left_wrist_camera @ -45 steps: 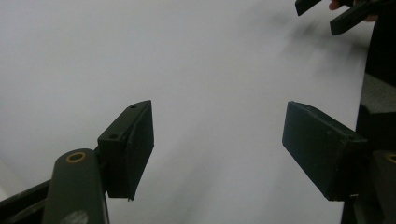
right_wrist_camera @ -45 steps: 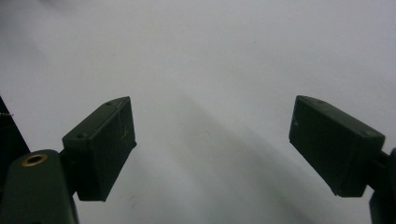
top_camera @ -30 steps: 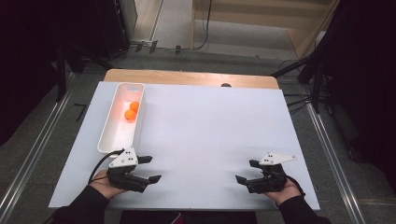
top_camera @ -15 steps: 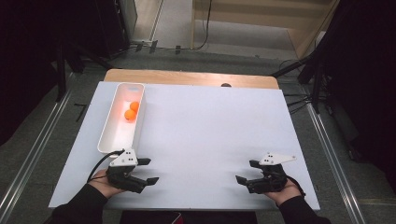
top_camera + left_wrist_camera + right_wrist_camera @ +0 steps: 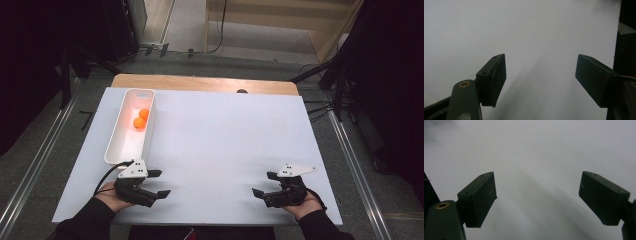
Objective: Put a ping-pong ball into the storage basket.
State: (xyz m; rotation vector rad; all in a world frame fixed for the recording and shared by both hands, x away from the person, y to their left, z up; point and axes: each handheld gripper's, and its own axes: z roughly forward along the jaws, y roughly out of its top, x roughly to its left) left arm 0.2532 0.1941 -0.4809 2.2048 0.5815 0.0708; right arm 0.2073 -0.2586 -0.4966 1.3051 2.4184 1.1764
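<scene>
From the high view, my left tongs point(image 5: 159, 183) sit at the near left of the desk point(image 5: 225, 145), jaws apart with nothing between them. My right tongs point(image 5: 263, 184) are at the near right, also gaping and empty. The white tray point(image 5: 116, 150) lies just beyond my left tongs, long axis running away from me, and the two orange balls point(image 5: 141, 119) sit side by side toward its far end. So the left hand is way closer; the right is well apart from it.

Left gripper view: black jaws spread wide over bare white desk, nothing in between.

Right gripper view: same deal, jaws wide apart above plain white surface.
</scene>
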